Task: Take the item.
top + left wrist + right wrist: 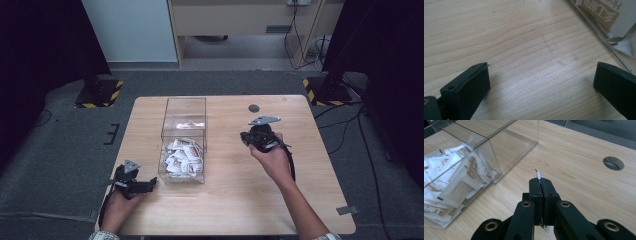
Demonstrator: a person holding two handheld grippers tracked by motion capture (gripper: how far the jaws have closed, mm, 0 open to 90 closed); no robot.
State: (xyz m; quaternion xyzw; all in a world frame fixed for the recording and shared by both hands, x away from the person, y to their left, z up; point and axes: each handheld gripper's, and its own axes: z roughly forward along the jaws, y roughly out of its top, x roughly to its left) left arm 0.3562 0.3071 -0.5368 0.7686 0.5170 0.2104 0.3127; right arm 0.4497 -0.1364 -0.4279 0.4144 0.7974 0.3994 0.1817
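Pinching a thin white sachet [538, 174] edge-on between closed jaws of the right gripper [261, 136], raised over the table [310, 165] right of the clear box [184, 137] of sachets; left gripper [131, 182] low at the box's near corner, jaws wide apart, empty; probably light, limp and slippery, best gripped by a flat edge

The left gripper [541, 82] is hanging low over the pale wooden surface [519, 42], its two black jaws standing wide apart with bare wood grain showing between them. At the upper right, the edge of a clear plastic box [599, 30] is cutting across the corner, and white sachets [606, 12] with brown printed lettering are lying behind its wall. The right-hand jaw is sitting just beside that wall.
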